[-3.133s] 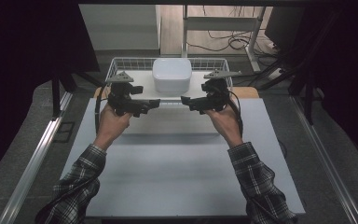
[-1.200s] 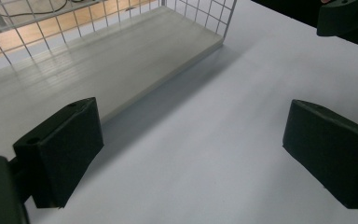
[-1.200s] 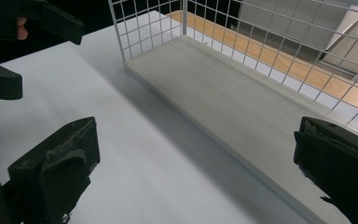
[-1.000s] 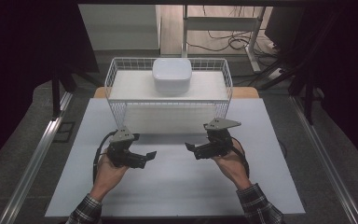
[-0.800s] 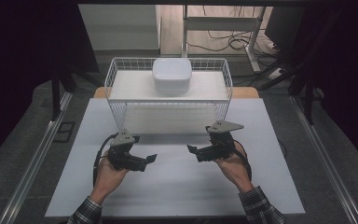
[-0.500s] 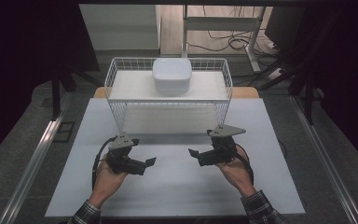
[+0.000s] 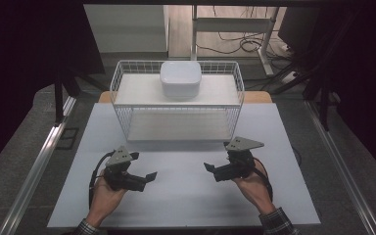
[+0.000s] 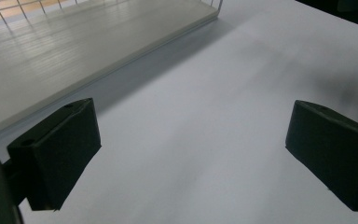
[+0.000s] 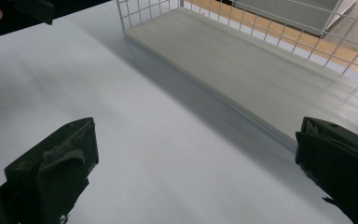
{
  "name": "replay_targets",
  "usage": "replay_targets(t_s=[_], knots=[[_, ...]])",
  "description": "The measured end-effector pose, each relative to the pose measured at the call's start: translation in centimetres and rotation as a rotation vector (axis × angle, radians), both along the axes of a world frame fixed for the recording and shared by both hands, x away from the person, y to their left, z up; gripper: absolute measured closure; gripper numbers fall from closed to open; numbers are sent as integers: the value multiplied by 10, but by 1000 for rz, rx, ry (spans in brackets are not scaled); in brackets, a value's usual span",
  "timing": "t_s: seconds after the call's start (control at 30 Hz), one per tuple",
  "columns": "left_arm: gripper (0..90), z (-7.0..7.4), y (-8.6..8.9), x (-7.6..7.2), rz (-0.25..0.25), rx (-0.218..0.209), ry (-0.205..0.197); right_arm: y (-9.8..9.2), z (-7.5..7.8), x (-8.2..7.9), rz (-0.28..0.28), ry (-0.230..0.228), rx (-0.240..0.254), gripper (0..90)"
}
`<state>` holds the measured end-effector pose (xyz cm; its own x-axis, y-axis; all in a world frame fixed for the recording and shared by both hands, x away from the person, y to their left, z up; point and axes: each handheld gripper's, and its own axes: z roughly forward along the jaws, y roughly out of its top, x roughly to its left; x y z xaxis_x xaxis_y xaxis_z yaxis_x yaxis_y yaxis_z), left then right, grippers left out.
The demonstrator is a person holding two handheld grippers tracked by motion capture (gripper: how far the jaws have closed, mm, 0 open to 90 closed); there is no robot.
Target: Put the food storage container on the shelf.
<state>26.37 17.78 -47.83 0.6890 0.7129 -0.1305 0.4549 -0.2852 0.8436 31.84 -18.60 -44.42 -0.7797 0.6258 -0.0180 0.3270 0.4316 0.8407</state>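
A white wire rack (image 7: pixel 121 98) stands at the back middle of the white table (image 7: pixel 186 205). A white square lidded container (image 7: pixel 180 78) rests on the rack's upper board. My left gripper (image 7: pixel 147 180) hovers low over the table at front left, open, with nothing between its fingers. My right gripper (image 7: pixel 211 171) is at front right, also open and empty; the two point toward each other. In the left gripper view my left gripper (image 8: pixel 191 154) has only bare table between its wide jaws. In the right gripper view my right gripper (image 9: pixel 196 168) faces the rack's lower board (image 9: pixel 261 70).
The rack's lower board (image 8: pixel 74 56) lies at the top left of the left gripper view. Dark floor and metal rails (image 7: pixel 34 171) flank the table. A desk frame and cables (image 7: pixel 235 29) sit behind the rack. The left hand's gripper (image 9: pixel 9 14) appears at the right gripper view's top left.
Both grippers have drawn back from the rack's top, beside the white container, toward the table's near edge. Over the last second they kept sliding slowly nearer the person, both staying open.
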Motion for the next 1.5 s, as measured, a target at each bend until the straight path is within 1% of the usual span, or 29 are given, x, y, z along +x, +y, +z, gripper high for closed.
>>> replay_targets(t_s=[0.07, 0.13, 0.33, 0.37, 0.57, 0.63, 0.73, 0.77, 1.0, 1.13, 1.27, 1.3, 1.4, 1.5], knots=[[28, -2, 2, -5, 3, -1, 1, -5, 0, -4, -8, 0, 4, 0], [28, -3, 3, -6, 5, 1, 1, -6, 0, -5, -10, -3, 5, 0], [31, -7, 9, -15, 15, -3, 0, -17, -3, -13, -12, 0, 32, 0], [31, -10, 11, -18, 18, 0, 5, -21, -5, -15, -15, 0, 30, 0], [31, -17, 16, -24, 30, 12, 17, -31, -12, -19, -35, 11, 20, 0], [31, -22, 19, -29, 37, 15, 24, -37, -16, -22, -52, 19, 15, 0], [31, -25, 22, -32, 41, 19, 29, -41, -18, -24, -61, 24, 16, 0], [31, -27, 24, -34, 47, 23, 31, -45, -20, -26, -72, 35, 13, 0], [30, -33, 29, -40, 58, 29, 41, -55, -23, -35, -96, 40, 13, 0], [24, -41, 32, -42, 64, 33, 64, -63, -29, -42, -116, 45, 4, 0], [20, -46, 34, -44, 69, 39, 73, -70, -35, -46, -134, 56, -6, 0], [20, -48, 35, -44, 67, 35, 84, -72, -37, -47, -137, 56, -10, 0], [19, -51, 36, -45, 66, 32, 96, -74, -41, -49, -148, 62, -23, 0], [19, -53, 36, -44, 68, 44, 108, -77, -47, -52, -162, 65, -48, 0]])
